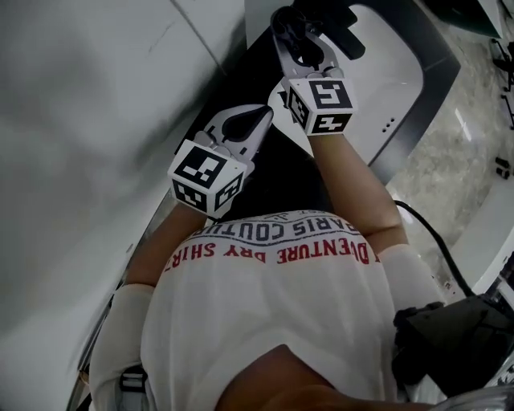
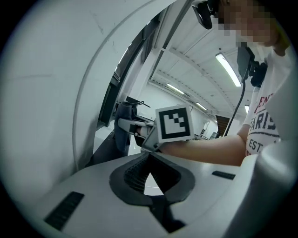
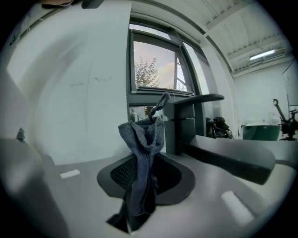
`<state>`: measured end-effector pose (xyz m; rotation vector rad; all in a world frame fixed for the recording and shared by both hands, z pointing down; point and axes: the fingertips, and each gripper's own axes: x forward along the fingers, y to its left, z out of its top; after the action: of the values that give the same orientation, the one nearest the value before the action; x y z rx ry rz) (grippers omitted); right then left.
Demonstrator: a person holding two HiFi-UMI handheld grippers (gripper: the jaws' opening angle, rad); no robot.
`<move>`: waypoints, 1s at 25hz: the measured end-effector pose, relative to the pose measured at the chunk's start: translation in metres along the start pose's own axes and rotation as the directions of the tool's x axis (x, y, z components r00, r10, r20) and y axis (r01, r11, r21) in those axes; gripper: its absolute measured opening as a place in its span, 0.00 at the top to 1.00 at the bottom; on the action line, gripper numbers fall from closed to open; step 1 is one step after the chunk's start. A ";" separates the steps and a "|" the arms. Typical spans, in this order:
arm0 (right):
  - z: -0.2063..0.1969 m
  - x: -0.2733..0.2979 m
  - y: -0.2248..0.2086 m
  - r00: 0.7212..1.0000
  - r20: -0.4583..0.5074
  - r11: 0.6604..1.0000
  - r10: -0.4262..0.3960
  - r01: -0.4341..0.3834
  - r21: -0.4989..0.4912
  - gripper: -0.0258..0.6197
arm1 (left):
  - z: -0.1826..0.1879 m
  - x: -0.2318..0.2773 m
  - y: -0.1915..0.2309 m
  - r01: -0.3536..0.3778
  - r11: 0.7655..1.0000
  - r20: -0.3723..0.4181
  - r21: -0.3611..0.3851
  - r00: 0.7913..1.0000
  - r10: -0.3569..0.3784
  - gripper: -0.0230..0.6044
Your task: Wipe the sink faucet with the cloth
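Note:
My right gripper (image 3: 143, 155) is shut on a blue-grey cloth (image 3: 141, 160), which stands bunched up out of its jaws. The cloth's top lies against the black faucet (image 3: 182, 122); the spout (image 3: 223, 155) runs off to the right. In the head view the right gripper (image 1: 291, 22) is up at the faucet (image 1: 333, 30), over the white sink (image 1: 393, 72). My left gripper (image 1: 259, 120) hangs lower and to the left, away from the faucet. Its jaws (image 2: 149, 158) are shut on nothing and point at the right gripper's marker cube (image 2: 174, 123) and the cloth (image 2: 122, 124).
A white wall (image 1: 88, 104) runs along the left. Behind the faucet is a window (image 3: 156, 65). A dark counter (image 1: 277, 172) surrounds the sink. A black device (image 1: 450, 341) with a cable lies at the lower right. The person's shirt fills the bottom of the head view.

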<state>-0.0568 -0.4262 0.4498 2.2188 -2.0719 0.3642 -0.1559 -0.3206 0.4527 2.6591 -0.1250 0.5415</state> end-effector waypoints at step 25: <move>-0.008 0.004 -0.029 0.979 -0.016 0.979 -0.202 0.202 0.009 0.84 | -0.007 -0.009 0.001 0.001 1.000 -0.004 -0.009 1.000 -0.001 0.96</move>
<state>-0.0286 -0.4263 0.4618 2.3959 -1.8182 0.3736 -0.1669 -0.3190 0.4554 2.6493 -0.1247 0.5444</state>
